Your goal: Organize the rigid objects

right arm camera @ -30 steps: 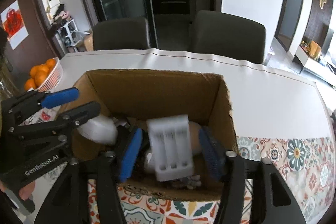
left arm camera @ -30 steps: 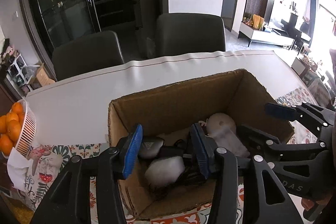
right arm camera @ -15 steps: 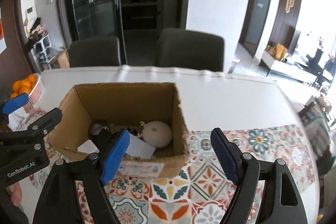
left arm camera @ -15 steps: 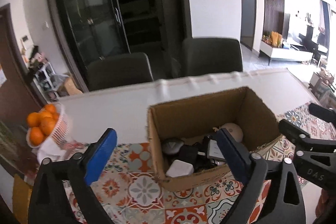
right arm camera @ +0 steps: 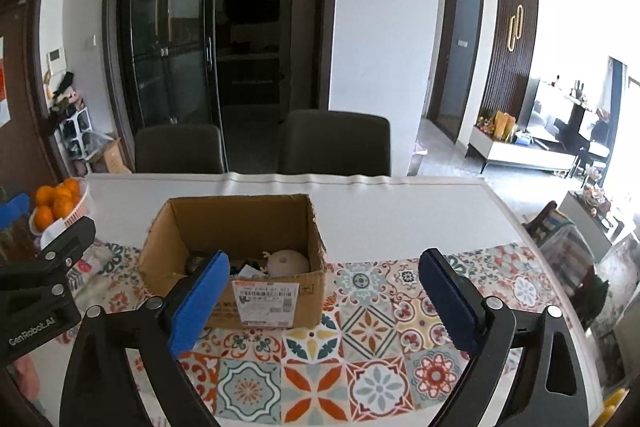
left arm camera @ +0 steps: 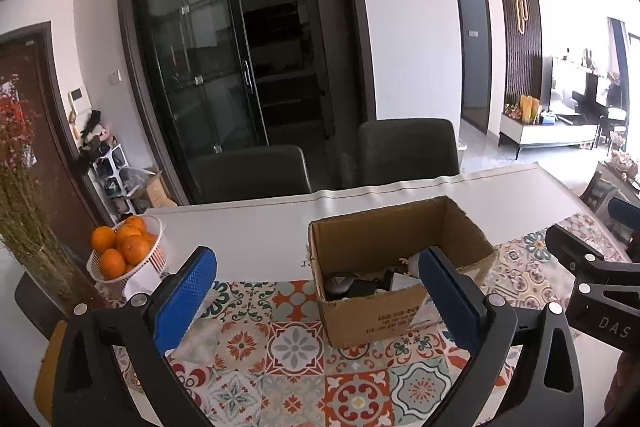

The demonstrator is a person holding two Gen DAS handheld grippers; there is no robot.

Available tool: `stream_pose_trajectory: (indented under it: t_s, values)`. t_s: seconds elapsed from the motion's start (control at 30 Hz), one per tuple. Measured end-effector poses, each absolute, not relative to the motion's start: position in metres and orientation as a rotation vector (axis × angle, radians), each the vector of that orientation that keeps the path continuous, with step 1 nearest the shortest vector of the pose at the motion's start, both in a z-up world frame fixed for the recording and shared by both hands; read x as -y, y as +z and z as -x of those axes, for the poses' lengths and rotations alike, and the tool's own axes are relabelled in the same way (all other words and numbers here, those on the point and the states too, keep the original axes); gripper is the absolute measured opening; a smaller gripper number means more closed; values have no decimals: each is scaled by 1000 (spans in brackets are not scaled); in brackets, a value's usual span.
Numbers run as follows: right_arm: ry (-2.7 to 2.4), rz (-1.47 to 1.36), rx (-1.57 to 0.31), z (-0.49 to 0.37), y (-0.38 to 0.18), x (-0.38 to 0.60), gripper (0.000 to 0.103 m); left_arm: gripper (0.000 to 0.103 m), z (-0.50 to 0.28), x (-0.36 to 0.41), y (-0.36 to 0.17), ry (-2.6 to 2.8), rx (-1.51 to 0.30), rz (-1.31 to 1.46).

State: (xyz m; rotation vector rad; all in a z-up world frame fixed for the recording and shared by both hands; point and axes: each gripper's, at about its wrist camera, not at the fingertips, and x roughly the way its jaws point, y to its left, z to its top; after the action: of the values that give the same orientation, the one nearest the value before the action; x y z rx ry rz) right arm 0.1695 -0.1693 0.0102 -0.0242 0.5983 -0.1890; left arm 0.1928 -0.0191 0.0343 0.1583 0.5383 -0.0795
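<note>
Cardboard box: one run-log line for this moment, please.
cardboard box: on patterned mat, holds items | left gripper: open, empty | right gripper: jaws opening, empty

One open brown cardboard box (right arm camera: 236,239), one white wire basket of oranges (left arm camera: 132,259), two dark upholstered chairs (right arm camera: 336,143), two blue-padded hand-held grippers (left arm camera: 316,301).

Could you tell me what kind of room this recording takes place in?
Most likely a home dining area: a dining table with upholstered chairs behind it, a basket of oranges, and a living room with a TV console beyond.
</note>
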Motion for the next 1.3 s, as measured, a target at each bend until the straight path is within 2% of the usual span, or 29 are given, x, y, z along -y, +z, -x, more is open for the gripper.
stream_pose_trajectory:
  t_s: [0.6,1.3]
  values:
    - [-138,11,-564,-111,29,153,97,103,-132,5,51,-73,-502,-127]
    - [-127,19,-525,-93,35,148,97,103,-115,6,58,-66,-464,-138]
